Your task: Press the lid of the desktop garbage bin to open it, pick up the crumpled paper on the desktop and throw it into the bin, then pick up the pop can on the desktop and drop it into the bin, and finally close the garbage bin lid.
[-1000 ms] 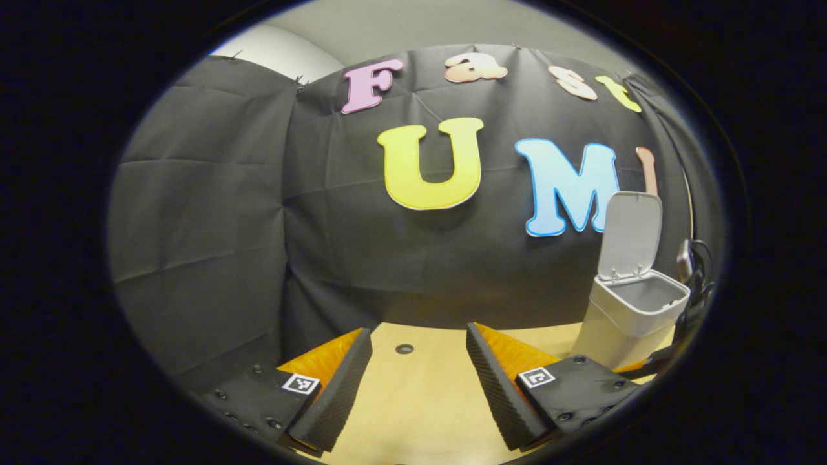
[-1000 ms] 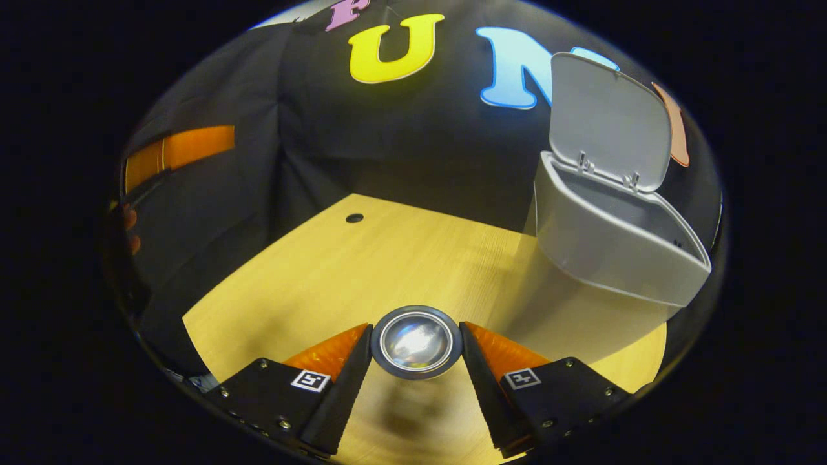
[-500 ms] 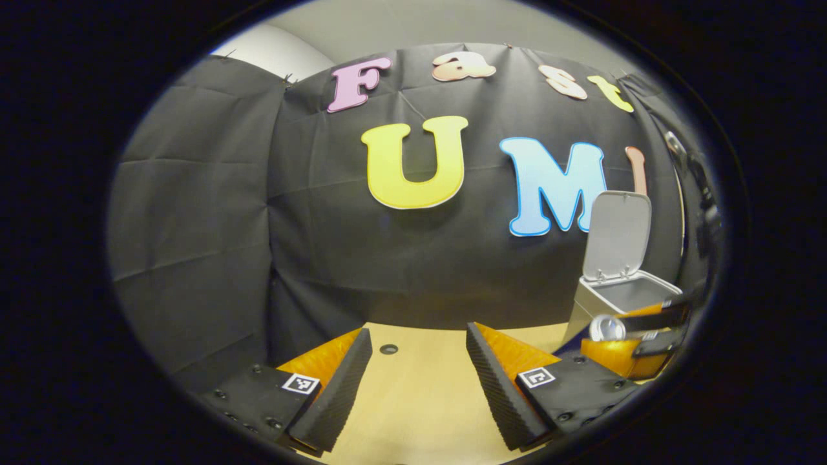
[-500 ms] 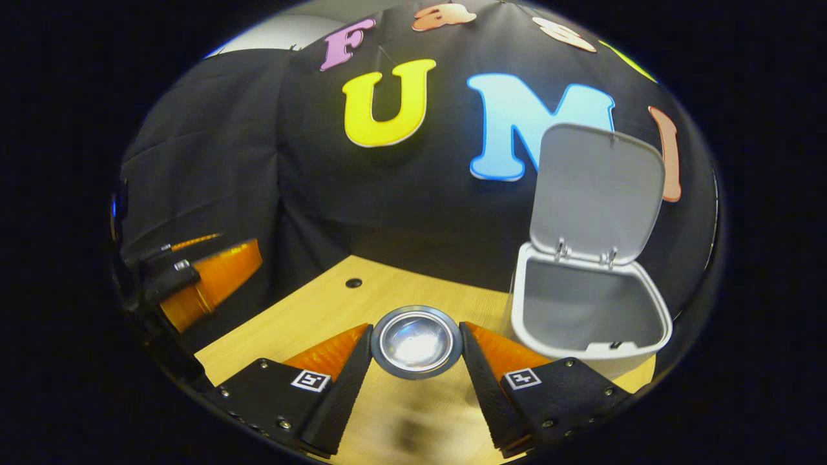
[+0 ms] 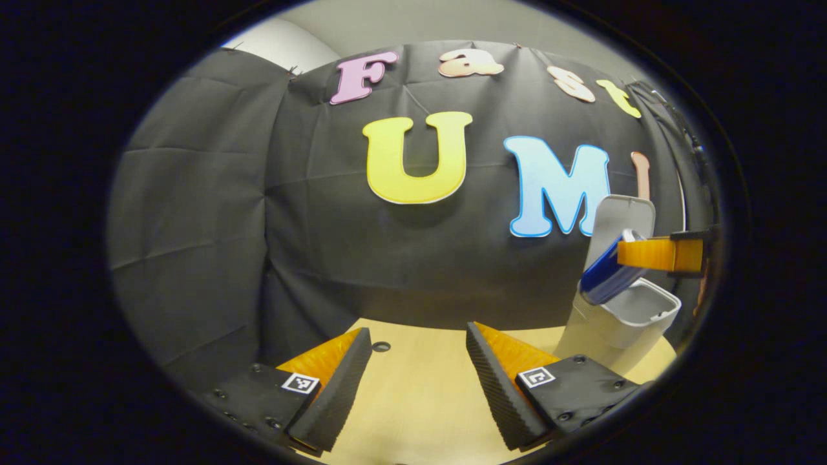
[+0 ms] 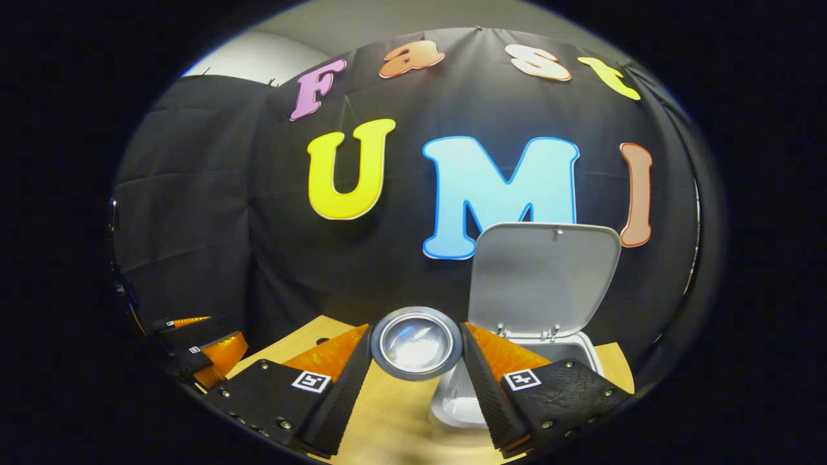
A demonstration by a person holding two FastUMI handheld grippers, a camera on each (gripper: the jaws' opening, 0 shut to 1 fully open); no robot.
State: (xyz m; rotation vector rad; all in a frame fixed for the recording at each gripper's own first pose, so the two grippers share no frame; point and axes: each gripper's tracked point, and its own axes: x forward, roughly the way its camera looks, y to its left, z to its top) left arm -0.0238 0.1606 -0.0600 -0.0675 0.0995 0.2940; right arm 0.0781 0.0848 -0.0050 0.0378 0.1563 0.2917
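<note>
Left gripper view first: the left hand-held gripper [image 5: 418,381] hangs low over the pale wooden surface [image 5: 420,413] with its fingers spread wide and nothing between them. Off to the right stands the garbage bin [image 5: 620,323], white, its lid [image 5: 623,216] tipped up and back against the booth wall. And there's the pop can [image 5: 607,274], blue-sided, tilted with its lower end just above the bin's open mouth, carried by the right hand-held gripper [image 5: 636,253] reaching in from the right edge. A small dark hole [image 5: 381,347] sits in the surface near the back wall.

Over to the right gripper view: the right hand-held gripper's two fingers are closed against the can [image 6: 417,342], one on each side, and we are looking straight at its shiny round end. Just beyond and below it, the bin [image 6: 575,352] gapes open, its rim partly hidden behind the right finger, lid [image 6: 543,278] standing upright behind it. Far down at the left edge the left hand-held gripper [image 6: 200,358] shows small, above the surface [image 6: 394,420]. The crumpled paper, I cannot tell where it lies.
</note>
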